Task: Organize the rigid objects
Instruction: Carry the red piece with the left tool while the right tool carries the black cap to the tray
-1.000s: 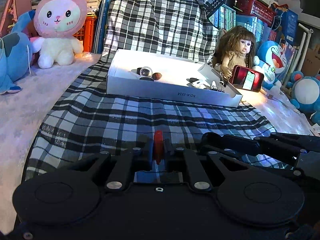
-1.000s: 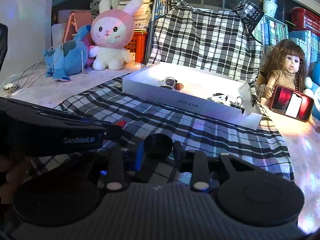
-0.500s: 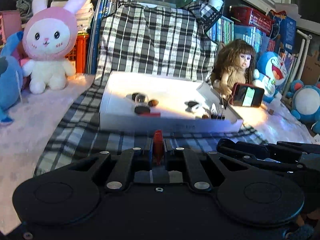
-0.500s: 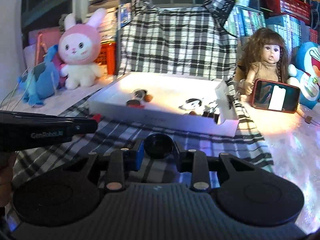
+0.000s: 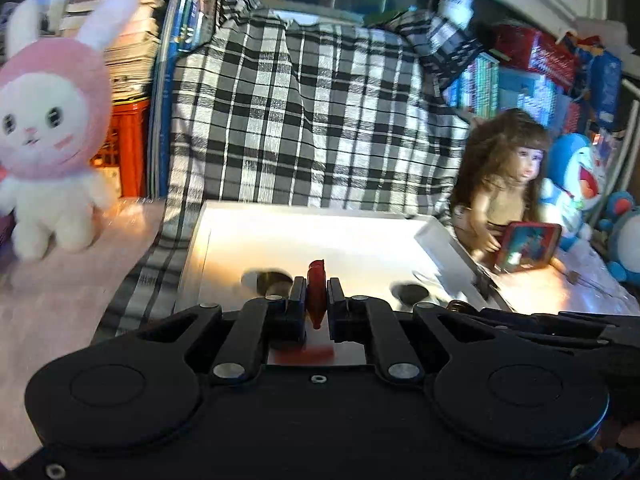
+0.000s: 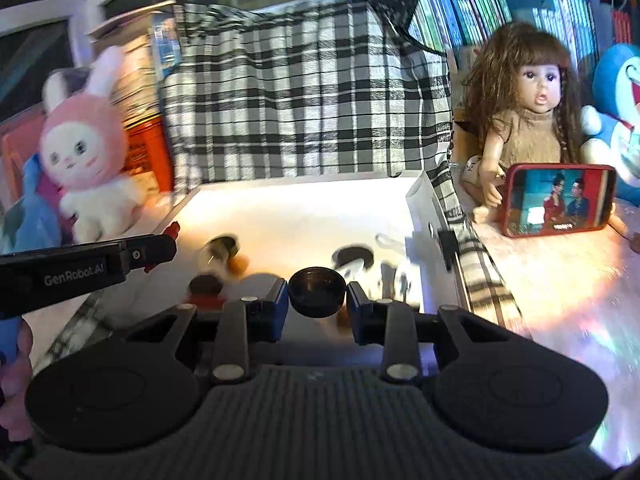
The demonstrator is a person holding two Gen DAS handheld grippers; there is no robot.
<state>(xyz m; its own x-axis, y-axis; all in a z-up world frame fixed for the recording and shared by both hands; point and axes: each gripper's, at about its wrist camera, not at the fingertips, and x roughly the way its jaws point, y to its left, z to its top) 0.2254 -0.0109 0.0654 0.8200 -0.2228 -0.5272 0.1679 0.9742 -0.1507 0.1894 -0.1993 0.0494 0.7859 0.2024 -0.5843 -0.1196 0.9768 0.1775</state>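
Observation:
My left gripper (image 5: 317, 300) is shut on a thin red piece (image 5: 317, 290), held edge-on over the near part of the white box (image 5: 304, 236). My right gripper (image 6: 317, 292) is shut on a round black cap (image 6: 317, 291), also over the box (image 6: 304, 216). The left gripper (image 6: 158, 246) reaches in from the left of the right wrist view, a red tip showing at its end. Small items lie blurred inside the box: a clear ball (image 6: 219, 252), a brown bead (image 6: 239, 266), a dark disc (image 6: 354, 255) and metal clips (image 6: 394, 276).
The box rests on a black-and-white plaid cloth (image 5: 304, 120). A pink bunny plush (image 5: 52, 136) stands left. A doll (image 6: 528, 108) with a phone (image 6: 558, 199) sits right, by blue plush toys (image 5: 576, 176). Books and crates fill the back.
Both grippers have travelled forward from the plaid cloth to over the white box, which now looms large. Each keeps its piece. The right gripper's view has rolled.

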